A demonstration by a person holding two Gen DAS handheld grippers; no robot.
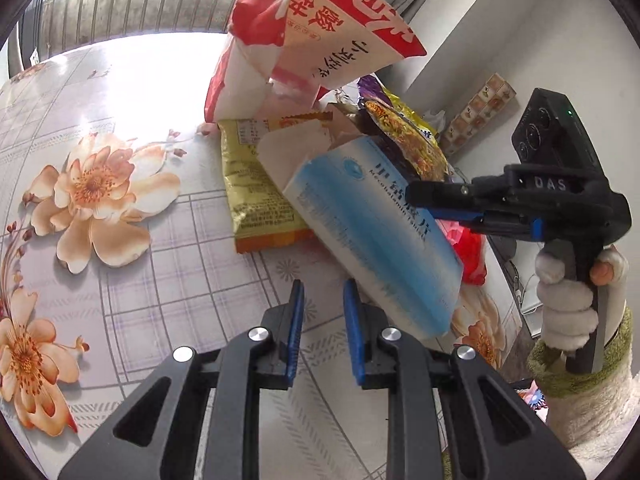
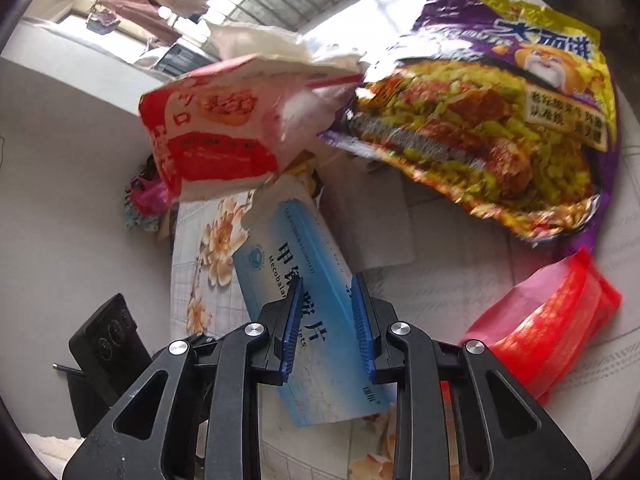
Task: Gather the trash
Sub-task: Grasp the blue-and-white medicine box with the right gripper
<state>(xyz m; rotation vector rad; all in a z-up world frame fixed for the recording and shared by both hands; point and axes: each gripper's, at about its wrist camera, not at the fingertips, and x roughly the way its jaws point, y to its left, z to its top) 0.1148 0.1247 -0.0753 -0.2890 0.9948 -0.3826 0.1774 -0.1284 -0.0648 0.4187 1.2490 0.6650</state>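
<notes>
From the left wrist, the left gripper [image 1: 320, 316] hangs over the flowered table [image 1: 120, 260] with its jaws drawn narrow on nothing; the blue medicine box [image 1: 376, 236] lies just up and to the right of them, its long axis slanting from upper left to lower right, an open flap at the far end. The right gripper [image 1: 440, 204] reaches in from the right and clamps that box across its width. From the right wrist, the jaws grasp the box mid-length, long axis running away and leftward. The red-and-white carton [image 2: 212, 136], torn open, shows no contents; the noodle wrapper [image 2: 500, 128] and red packet [image 2: 552, 320] lie near.
</notes>
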